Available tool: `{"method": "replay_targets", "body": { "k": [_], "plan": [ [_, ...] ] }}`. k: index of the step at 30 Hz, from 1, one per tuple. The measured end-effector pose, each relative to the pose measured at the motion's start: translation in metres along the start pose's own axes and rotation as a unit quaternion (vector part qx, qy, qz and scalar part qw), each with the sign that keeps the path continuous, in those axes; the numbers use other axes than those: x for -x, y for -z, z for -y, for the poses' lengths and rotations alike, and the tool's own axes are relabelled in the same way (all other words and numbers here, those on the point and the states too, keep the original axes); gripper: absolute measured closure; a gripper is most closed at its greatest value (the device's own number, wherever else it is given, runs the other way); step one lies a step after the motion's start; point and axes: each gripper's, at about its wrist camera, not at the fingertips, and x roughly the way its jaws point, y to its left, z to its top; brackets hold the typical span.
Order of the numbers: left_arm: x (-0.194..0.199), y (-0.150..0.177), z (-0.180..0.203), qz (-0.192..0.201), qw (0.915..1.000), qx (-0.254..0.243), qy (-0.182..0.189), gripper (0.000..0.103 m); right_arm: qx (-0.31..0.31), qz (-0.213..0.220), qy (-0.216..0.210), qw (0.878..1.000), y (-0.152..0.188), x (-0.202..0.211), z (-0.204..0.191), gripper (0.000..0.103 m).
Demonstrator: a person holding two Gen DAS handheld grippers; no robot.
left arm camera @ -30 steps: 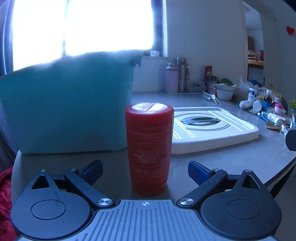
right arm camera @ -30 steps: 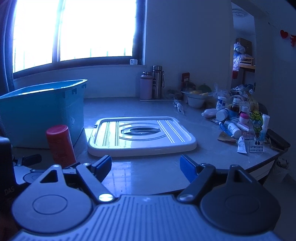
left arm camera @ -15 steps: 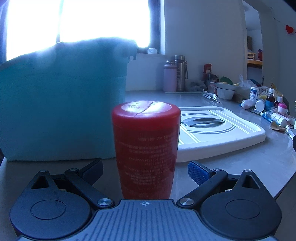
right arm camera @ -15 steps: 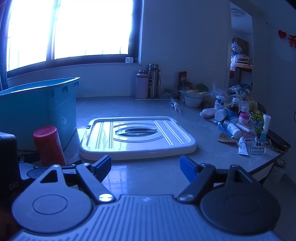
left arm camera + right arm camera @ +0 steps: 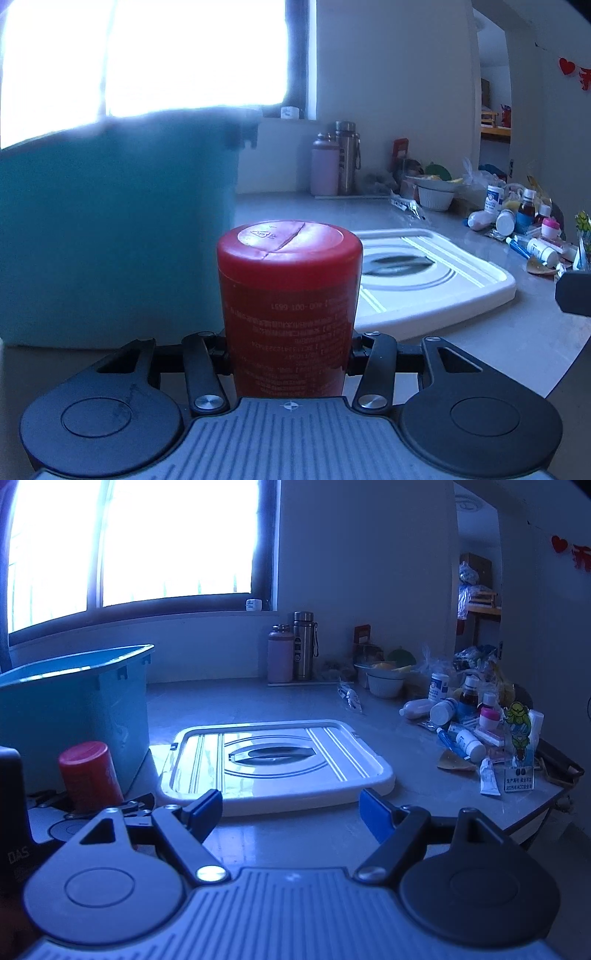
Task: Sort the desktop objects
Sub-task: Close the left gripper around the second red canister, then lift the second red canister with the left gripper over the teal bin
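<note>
A red cylindrical can [image 5: 288, 306] with small white print stands upright in front of the teal storage bin [image 5: 110, 229]. My left gripper [image 5: 290, 347] is shut on the red can, its fingers pressed against both sides low down. The right wrist view shows the same red can [image 5: 88, 775] at far left beside the teal bin [image 5: 74, 698]. My right gripper [image 5: 291, 808] hovers open above the counter near the white lid [image 5: 273, 760], nothing between its blue pads.
The white bin lid [image 5: 424, 280] lies flat mid-counter. Several bottles, tubes and a cartoon card [image 5: 476, 731] crowd the right end. Two flasks [image 5: 291, 651] and bowls [image 5: 384, 679] stand by the back wall. The counter edge [image 5: 532, 812] curves off at right.
My left gripper moved forward around the red can and shut on it; its fingers were open before. The right gripper stayed open and shifted slightly.
</note>
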Motion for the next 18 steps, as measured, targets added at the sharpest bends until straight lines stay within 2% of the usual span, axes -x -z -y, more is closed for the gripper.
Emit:
{"method": "replay_targets", "body": {
  "k": [7, 18],
  "plan": [
    [0.023, -0.021, 0.002, -0.004, 1.0000, 0.004, -0.007, 0.053, 0.000, 0.000, -0.015, 1.000, -0.013, 0.014, 0.004, 0.022],
    [0.075, -0.059, -0.008, -0.004, 0.9988, 0.014, -0.046, 0.053, 0.003, 0.009, -0.043, 0.999, -0.037, 0.036, 0.010, 0.022]
  ]
}}
